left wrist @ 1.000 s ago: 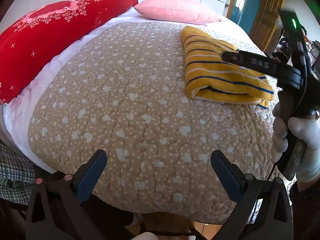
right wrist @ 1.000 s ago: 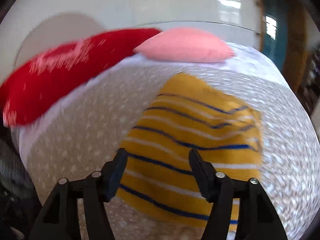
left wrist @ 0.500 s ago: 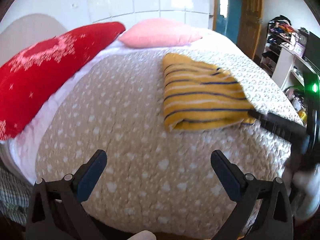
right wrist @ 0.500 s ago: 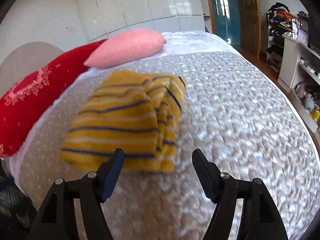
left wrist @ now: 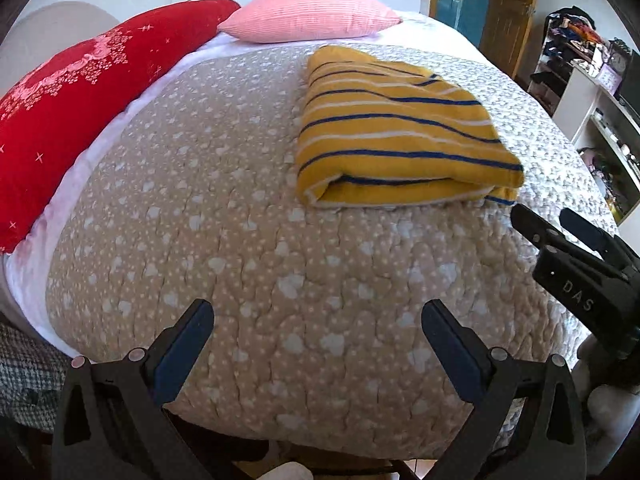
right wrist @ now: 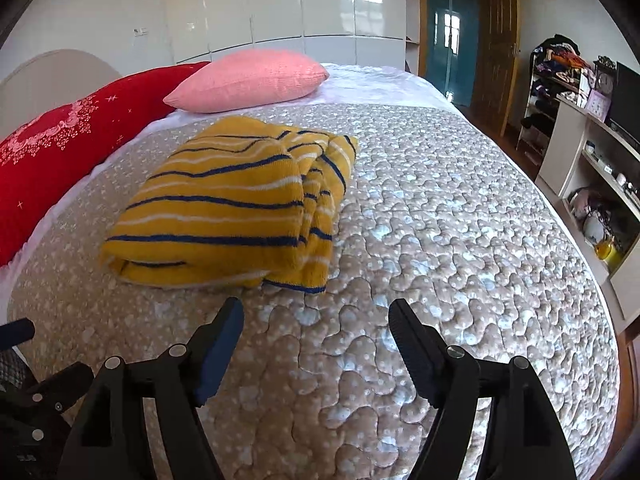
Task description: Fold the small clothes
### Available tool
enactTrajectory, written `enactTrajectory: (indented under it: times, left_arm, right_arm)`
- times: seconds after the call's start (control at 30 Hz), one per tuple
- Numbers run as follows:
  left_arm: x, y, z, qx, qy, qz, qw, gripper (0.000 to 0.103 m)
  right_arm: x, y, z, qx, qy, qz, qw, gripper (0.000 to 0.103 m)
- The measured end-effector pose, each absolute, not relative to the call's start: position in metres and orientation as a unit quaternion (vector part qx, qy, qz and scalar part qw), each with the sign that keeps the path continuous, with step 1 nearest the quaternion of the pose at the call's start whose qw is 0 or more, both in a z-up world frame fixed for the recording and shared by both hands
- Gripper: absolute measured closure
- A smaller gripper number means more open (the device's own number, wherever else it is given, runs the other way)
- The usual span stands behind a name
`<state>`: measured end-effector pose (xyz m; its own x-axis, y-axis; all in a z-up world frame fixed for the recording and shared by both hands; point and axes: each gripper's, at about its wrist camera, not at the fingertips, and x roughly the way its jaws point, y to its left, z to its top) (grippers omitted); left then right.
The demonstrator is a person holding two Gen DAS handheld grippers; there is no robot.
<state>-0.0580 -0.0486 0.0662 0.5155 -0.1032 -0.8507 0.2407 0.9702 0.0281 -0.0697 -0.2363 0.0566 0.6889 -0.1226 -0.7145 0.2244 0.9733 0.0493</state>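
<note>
A yellow garment with blue and white stripes [left wrist: 400,132] lies folded in a thick rectangle on the beige quilt [left wrist: 240,240]; in the right wrist view the garment [right wrist: 236,200] sits left of centre. My left gripper [left wrist: 316,312] is open wide over the near edge of the bed, well short of the garment, with nothing between its fingers. My right gripper [right wrist: 316,308] hovers just in front of the garment's near right corner; its jaws are opening and hold nothing. In the left wrist view the right gripper [left wrist: 544,216] shows at the right edge, close to that corner.
A red pillow [left wrist: 80,92] and a pink pillow [left wrist: 312,12] lie along the far left side of the bed. White shelves [right wrist: 592,184] with clutter and a dark screen stand to the right. A wooden door [right wrist: 496,40] is beyond. Checked fabric [left wrist: 24,376] hangs at lower left.
The right gripper has drawn back off the garment toward its near right corner. The left gripper's view swung right, bringing the garment more to the centre. The garment has stayed folded in place.
</note>
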Motion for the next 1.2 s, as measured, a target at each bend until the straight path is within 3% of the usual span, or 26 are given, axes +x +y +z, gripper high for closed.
enactTrajectory:
  times: [1.2]
  left_arm:
    - [-0.054,-0.043,0.052,0.061,0.506,-0.092,0.855,0.0]
  right_arm:
    - [-0.072,-0.217,0.056,0.045,0.388,-0.086,0.917,0.021]
